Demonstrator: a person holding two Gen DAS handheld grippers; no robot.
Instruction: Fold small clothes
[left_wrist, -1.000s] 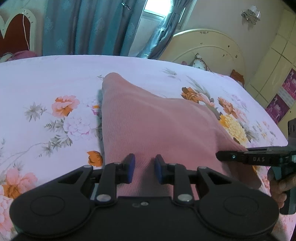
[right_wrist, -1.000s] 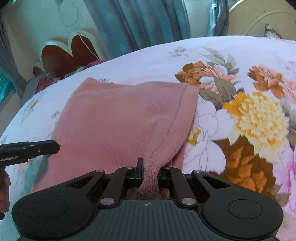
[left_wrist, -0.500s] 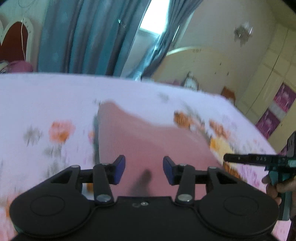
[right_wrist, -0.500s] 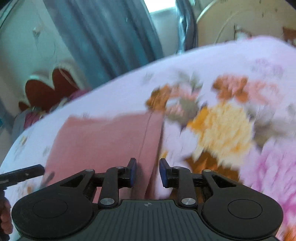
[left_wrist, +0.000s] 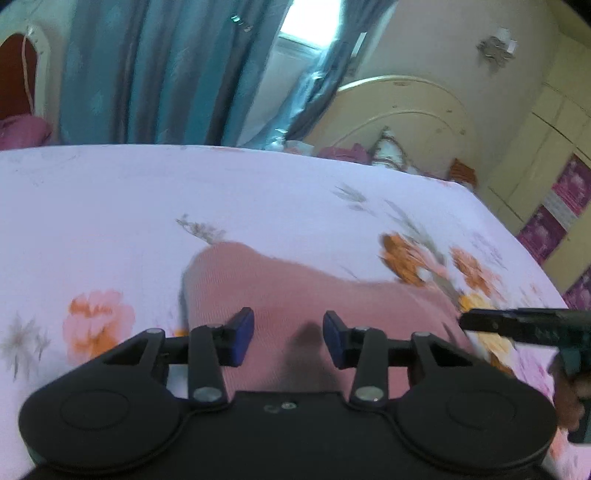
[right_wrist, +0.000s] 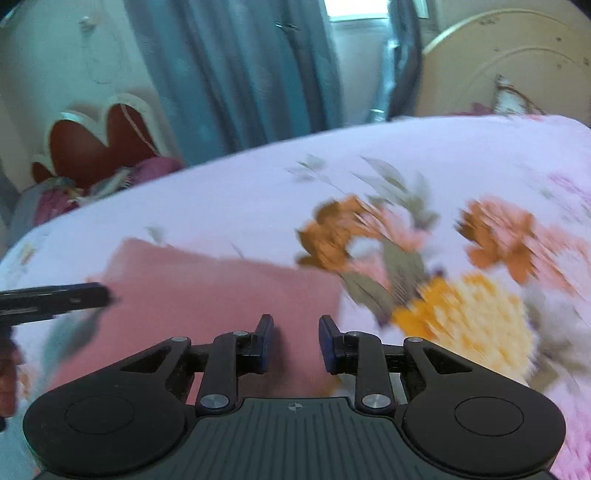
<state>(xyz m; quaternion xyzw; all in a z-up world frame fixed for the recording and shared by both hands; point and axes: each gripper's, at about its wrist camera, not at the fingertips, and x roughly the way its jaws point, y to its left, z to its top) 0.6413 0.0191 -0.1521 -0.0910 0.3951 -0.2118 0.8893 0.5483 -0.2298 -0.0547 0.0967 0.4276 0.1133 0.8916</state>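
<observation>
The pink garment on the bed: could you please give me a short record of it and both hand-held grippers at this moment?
garment: pink garment, lying flat on the floral bedsheet
left hand-held gripper: open, nothing between the pads, above the garment
right hand-held gripper: open, empty, over the garment's right edge
contact: neither touches the cloth
image quality: motion-blurred

Left gripper (left_wrist: 288, 338) and right gripper (right_wrist: 296, 343): fingers just opened, parted, nothing between; both angled downward.
</observation>
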